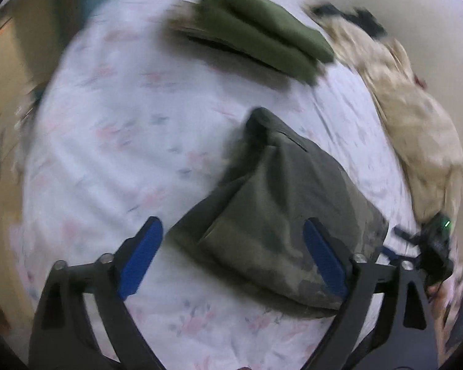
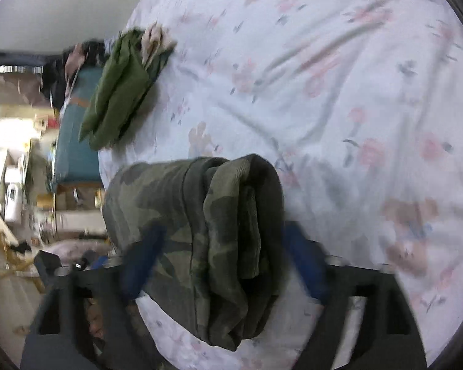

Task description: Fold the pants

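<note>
Folded camouflage pants (image 1: pixel 281 215) lie on the white floral bedsheet (image 1: pixel 114 129). My left gripper (image 1: pixel 234 237) is open, its blue fingertips (image 1: pixel 145 246) spread on either side of the pants' near edge, holding nothing. In the right wrist view the same camouflage pants (image 2: pixel 200 222) lie as a thick folded bundle, and my right gripper (image 2: pixel 222 246) is open with its blue fingers (image 2: pixel 145 252) on either side of the bundle. The right gripper also shows in the left wrist view (image 1: pixel 432 246) past the pants' right end.
A folded olive-green garment (image 1: pixel 256 34) lies farther up the bed, also in the right wrist view (image 2: pixel 120 86). A crumpled beige cloth (image 1: pixel 416 117) lies along the bed's right side. Beyond the bed edge are a teal piece of furniture (image 2: pixel 74 141) and room clutter.
</note>
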Demonstrator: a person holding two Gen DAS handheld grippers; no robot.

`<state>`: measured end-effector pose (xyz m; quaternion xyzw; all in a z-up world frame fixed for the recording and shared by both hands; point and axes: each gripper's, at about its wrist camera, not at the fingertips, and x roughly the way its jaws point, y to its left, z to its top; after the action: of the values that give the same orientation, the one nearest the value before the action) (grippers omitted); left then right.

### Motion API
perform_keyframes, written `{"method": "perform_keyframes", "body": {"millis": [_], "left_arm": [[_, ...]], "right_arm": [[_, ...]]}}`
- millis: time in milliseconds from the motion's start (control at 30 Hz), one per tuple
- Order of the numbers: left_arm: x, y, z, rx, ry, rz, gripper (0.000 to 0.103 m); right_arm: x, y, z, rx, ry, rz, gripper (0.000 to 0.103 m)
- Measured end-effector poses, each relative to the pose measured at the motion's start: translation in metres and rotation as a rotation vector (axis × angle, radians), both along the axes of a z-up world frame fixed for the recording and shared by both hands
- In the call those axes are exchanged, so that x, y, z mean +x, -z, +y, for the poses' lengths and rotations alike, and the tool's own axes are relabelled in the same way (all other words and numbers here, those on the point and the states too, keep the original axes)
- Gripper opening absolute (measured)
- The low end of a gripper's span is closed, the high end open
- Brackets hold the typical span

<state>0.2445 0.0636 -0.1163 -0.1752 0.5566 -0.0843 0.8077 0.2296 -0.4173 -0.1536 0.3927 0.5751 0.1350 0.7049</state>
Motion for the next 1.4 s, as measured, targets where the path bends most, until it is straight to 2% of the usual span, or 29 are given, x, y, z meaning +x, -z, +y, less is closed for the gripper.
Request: {"method": "perform_keyframes", "body": {"millis": [67,233,267,333,367,433,467,500,533,567,600,700,800,833,1000,1067,1167,1233,1267,1300,1333,1400], "left_arm": [[0.015,0.015,-0.012,0.009,0.06,0.007,0.093],[0.034,0.058,-0.031,0.039,0.239,0.081,0.095],[0.035,0.065,-0.029,0.036,0.239,0.102,0.097],[0.035,0.08,-0.018,-0.039,0.211,0.174,0.097],[0.034,0.083,-0.016,-0.053,0.211,0.184,0.095],[0.031,0.08,-0.02,-0.029,0.242,0.163,0.089],[0.028,0.079,-0.024,-0.026,0.259,0.158,0.078],[0.027,0.078,-0.027,-0.035,0.262,0.161,0.061],[0.026,0.077,-0.03,-0.043,0.265,0.169,0.054],[0.024,0.074,-0.036,-0.033,0.28,0.166,0.041],[0.022,0.07,-0.042,-0.003,0.308,0.149,0.029],[0.013,0.051,-0.055,0.066,0.346,0.083,0.018],[0.004,0.028,-0.057,0.079,0.323,0.029,0.015],[-0.002,0.016,-0.057,0.076,0.315,0.014,0.015],[-0.042,-0.032,-0.042,0.086,0.235,-0.067,0.015],[-0.065,-0.041,-0.036,0.119,0.166,-0.094,0.015],[-0.084,-0.016,-0.036,0.132,0.104,-0.027,0.016],[-0.085,0.02,-0.032,0.12,0.082,0.083,0.018],[-0.084,0.034,-0.03,0.123,0.083,0.118,0.021],[-0.083,0.043,-0.031,0.142,0.097,0.141,0.024],[-0.084,0.048,-0.031,0.159,0.116,0.152,0.025],[-0.087,0.04,-0.027,0.159,0.119,0.14,0.032]], "right_arm": [[-0.01,-0.004,-0.005,-0.007,0.056,-0.015,0.097],[-0.012,0.019,0.028,0.035,0.029,0.047,0.098],[-0.013,0.029,0.035,0.035,0.019,0.076,0.098],[-0.016,0.042,0.045,0.046,0.007,0.103,0.098],[-0.018,0.05,0.052,0.064,-0.003,0.117,0.098],[-0.02,0.056,0.064,0.08,-0.021,0.108,0.098],[-0.02,0.052,0.069,0.056,-0.05,0.082,0.097],[-0.02,0.048,0.074,0.039,-0.077,0.061,0.086],[-0.019,0.043,0.084,0.022,-0.124,0.033,0.073],[-0.017,0.036,0.093,-0.028,-0.167,0.006,0.07],[-0.017,0.032,0.095,-0.044,-0.177,-0.01,0.061],[-0.02,0.016,0.095,-0.098,-0.186,-0.065,0.041],[-0.02,-0.006,0.092,-0.12,-0.183,-0.132,0.026],[-0.019,-0.014,0.092,-0.126,-0.189,-0.153,0.025],[-0.001,-0.075,0.096,-0.127,-0.307,-0.33,0.023],[0.006,-0.079,0.104,-0.106,-0.372,-0.333,0.023],[0.011,-0.049,0.113,-0.098,-0.41,-0.258,0.028],[0.012,-0.014,0.119,-0.134,-0.418,-0.161,0.04],[0.011,0.012,0.122,-0.166,-0.426,-0.068,0.045],[0.008,0.027,0.12,-0.167,-0.41,-0.009,0.063],[0.008,0.031,0.119,-0.172,-0.396,0.013,0.074],[0.005,0.026,0.116,-0.191,-0.394,0.028,0.075]]}}
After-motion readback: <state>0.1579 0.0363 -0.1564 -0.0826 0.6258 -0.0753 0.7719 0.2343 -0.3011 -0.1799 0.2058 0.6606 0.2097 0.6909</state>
